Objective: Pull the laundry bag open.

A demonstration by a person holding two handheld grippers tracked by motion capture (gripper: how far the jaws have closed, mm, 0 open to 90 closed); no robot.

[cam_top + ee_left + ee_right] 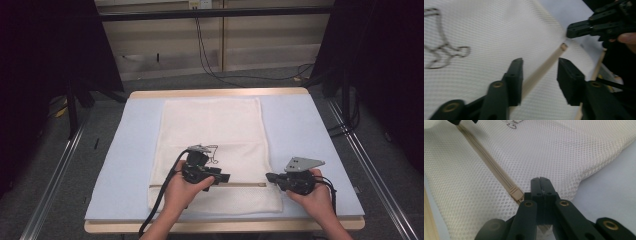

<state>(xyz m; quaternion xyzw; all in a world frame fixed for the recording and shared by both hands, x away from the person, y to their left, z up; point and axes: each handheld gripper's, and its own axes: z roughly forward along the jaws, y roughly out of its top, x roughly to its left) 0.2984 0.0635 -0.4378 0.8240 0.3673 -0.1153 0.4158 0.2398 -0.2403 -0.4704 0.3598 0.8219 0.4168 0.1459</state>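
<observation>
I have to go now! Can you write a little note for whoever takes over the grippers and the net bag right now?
Left gripper: open, over the bag's zipper, nothing between the pads.
Right gripper: shut, at the zipper's end by the bag's right edge; whether it pinches mesh cannot be told.
White mesh bag: flat on the blue mat, zipper running across near the person's side.
Done: zipper looks closed along its length; both grippers are at it.
Left: probably catch the zipper pull with the left gripper while the right steadies the end.
</observation>
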